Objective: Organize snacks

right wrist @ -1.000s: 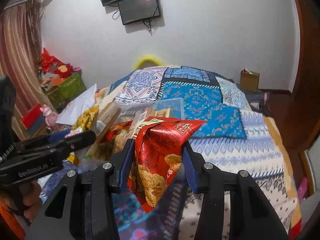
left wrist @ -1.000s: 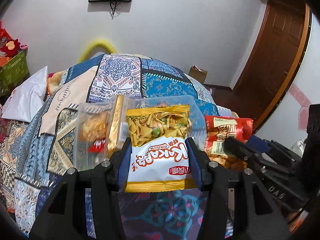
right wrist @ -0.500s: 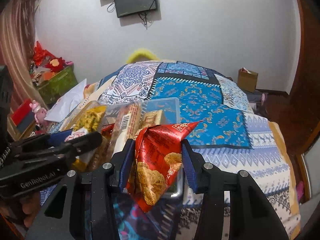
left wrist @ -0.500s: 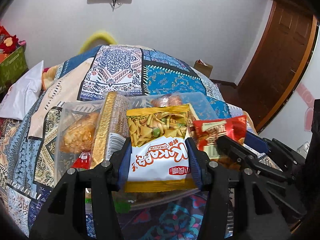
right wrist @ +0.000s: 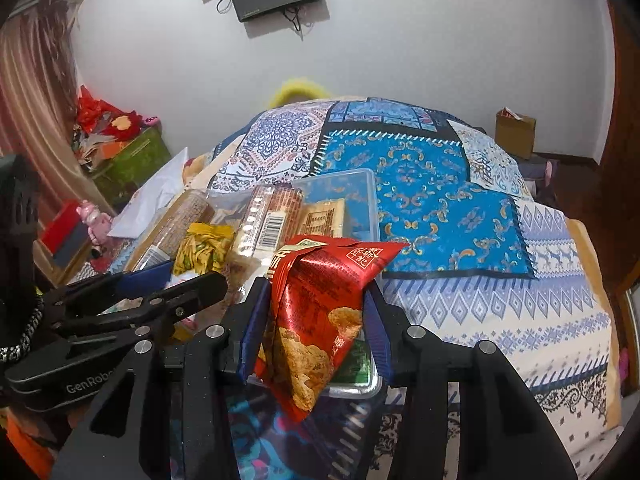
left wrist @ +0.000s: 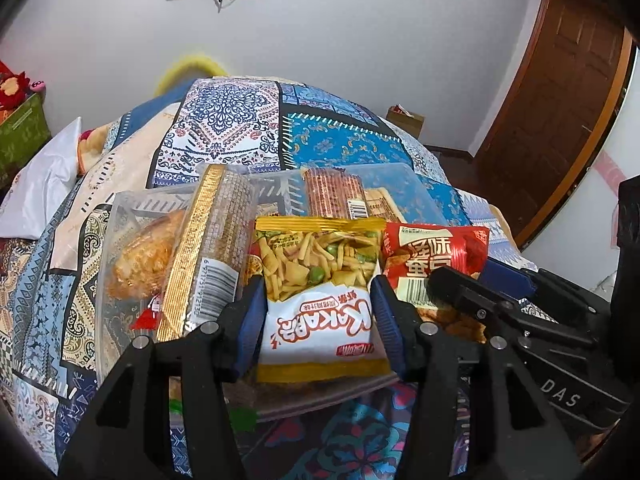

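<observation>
We take the clear plastic bin (left wrist: pixel 404 184) on the patchwork bed (left wrist: pixel 228 120) as our landmark. At its left end a bagged pastry (left wrist: pixel 136 252) and a gold-edged cracker sleeve (left wrist: pixel 208 248) lean upright. Just right of that sleeve, over the bin's near edge, our left gripper (left wrist: pixel 318 312) has its 2 fingers clenched on the yellow-and-white Kaka snack bag (left wrist: pixel 316 280), held upright by its lower half. Behind it, deeper in the bin, stands an orange striped packet (left wrist: pixel 332 196). At the bin's right end, our right gripper (right wrist: pixel 312 320) squeezes its 2 fingers on the red chip bag (right wrist: pixel 320 292), which hangs tilted with its bottom corner below the bin's near rim (right wrist: pixel 360 390).

We judge the step to be seating both bags in the bin's front row. To do it well, we would lower the Kaka bag straight down into the gap beside the cracker sleeve so it does not topple its neighbours. The red bag should be lifted clear of the rim first, straightened, then set just right of the Kaka bag. We would release only once each bag rests on the bin floor, and watch that the 2 grippers, already close, do not collide.
</observation>
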A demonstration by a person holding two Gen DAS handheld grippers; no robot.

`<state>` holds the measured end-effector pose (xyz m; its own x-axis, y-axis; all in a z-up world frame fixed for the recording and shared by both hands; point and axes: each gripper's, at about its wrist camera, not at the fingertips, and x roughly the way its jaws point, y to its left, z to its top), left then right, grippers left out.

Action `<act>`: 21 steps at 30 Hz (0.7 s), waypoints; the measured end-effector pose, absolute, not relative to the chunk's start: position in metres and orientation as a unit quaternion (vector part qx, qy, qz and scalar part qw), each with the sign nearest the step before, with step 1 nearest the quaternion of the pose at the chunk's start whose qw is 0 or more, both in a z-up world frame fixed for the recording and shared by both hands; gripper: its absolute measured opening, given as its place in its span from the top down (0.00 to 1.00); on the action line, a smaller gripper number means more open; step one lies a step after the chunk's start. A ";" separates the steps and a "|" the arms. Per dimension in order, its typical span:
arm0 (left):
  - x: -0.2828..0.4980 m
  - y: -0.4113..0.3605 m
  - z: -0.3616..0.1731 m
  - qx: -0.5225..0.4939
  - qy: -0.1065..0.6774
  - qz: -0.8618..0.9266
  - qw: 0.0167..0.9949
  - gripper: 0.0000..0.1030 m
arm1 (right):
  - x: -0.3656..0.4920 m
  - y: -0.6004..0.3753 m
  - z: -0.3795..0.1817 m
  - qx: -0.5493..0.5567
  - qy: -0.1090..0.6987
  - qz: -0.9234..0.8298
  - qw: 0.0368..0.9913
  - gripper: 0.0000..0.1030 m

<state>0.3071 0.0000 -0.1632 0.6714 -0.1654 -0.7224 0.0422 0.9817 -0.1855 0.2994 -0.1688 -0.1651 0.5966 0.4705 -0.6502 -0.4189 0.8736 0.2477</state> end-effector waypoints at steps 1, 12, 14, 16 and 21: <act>0.305 -0.001 -0.162 -0.076 0.400 -0.057 0.912 0.46 | 0.298 -0.169 -0.164 0.033 0.377 0.250 0.891 0.58; 0.263 0.004 -0.113 -0.080 0.355 -0.059 0.929 0.43 | 0.275 -0.180 -0.131 0.028 0.349 0.240 0.905 0.50; 0.248 0.008 -0.097 -0.085 0.339 -0.059 0.935 0.43 | 0.266 -0.185 -0.118 0.035 0.336 0.243 0.909 0.50; 0.232 0.011 -0.080 -0.083 0.318 -0.059 0.943 0.43 | 0.255 -0.189 -0.103 0.040 0.319 0.247 0.914 0.50; 0.188 0.017 -0.040 -0.067 0.269 -0.053 0.959 0.43 | 0.216 -0.194 -0.064 0.038 0.267 0.257 0.928 0.42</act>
